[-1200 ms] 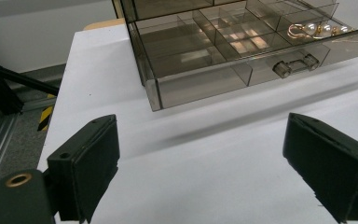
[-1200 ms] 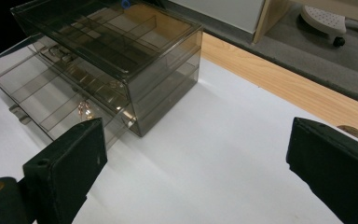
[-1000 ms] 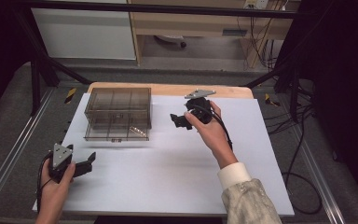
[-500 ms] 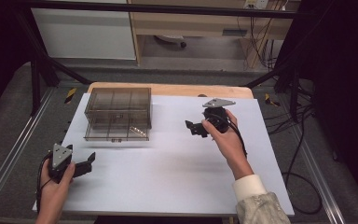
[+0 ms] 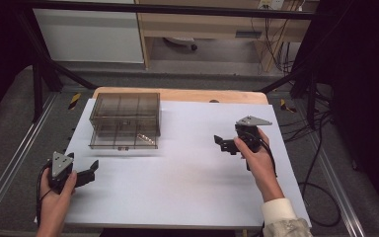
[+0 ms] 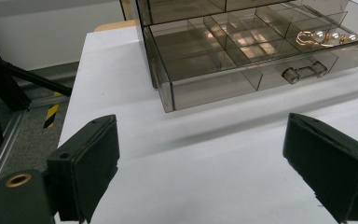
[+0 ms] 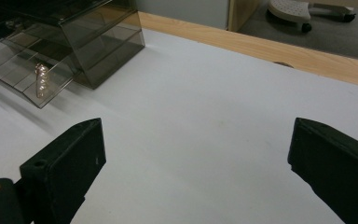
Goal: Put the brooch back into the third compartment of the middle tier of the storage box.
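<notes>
The right gripper (image 5: 223,144) has pulled back from the smoky drawer box (image 5: 124,120), jaws wide apart and empty; the left gripper (image 5: 92,169) stays put, jaws apart too.

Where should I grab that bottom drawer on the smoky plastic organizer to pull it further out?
Grip the small clear handle at the middle of the open bottom drawer front. Come from the person's side, level with the table, jaws either side of the tab; the drawer slides that way. The open left gripper sits nearest.
</notes>
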A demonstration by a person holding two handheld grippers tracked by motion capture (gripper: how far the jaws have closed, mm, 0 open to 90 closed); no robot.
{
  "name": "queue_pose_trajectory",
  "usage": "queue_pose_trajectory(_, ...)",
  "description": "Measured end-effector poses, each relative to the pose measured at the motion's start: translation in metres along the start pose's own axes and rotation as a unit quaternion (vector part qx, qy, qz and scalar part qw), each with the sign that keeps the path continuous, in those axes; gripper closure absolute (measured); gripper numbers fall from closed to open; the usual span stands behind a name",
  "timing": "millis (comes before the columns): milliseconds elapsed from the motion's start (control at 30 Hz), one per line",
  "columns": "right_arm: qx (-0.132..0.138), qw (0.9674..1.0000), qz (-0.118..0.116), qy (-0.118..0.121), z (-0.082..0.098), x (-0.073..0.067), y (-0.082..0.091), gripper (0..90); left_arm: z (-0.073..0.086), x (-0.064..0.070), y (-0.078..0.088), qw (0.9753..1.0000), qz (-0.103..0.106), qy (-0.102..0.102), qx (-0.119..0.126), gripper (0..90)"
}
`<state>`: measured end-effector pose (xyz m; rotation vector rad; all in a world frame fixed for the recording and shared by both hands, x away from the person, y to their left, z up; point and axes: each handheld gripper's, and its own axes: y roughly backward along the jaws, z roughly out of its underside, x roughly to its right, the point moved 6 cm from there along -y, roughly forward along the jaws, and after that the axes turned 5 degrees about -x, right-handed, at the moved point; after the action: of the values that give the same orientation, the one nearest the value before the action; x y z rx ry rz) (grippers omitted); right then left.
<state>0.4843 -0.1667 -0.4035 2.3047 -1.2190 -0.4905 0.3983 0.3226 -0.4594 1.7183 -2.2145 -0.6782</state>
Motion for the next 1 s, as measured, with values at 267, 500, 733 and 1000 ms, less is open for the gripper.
queue_pose_trajectory(267, 0.008, 0.9998, 0.003, -0.018, 0.019, 0.012, 0.010, 3.9, -0.003, -0.002, 0.007, 0.9999, -0.002, 0.009, 0.005, 8.9)
queue_pose_trajectory(500, 0.005, 0.9996, 0.007, -0.028, 0.038, 0.018, 0.016, 3.9, -0.007, -0.001, 0.010, 0.9999, -0.002, 0.009, 0.011, 8.5)
queue_pose_trajectory(733, 0.003, 0.9993, 0.013, -0.035, 0.049, 0.022, 0.023, 4.0, -0.013, -0.004, 0.012, 0.9996, -0.008, 0.018, 0.022, 7.7)
queue_pose_trajectory(1000, 0.011, 0.9993, 0.011, -0.034, 0.056, 0.020, 0.032, 3.7, -0.023, 0.005, 0.014, 0.9997, 0.002, 0.016, 0.018, 6.1)
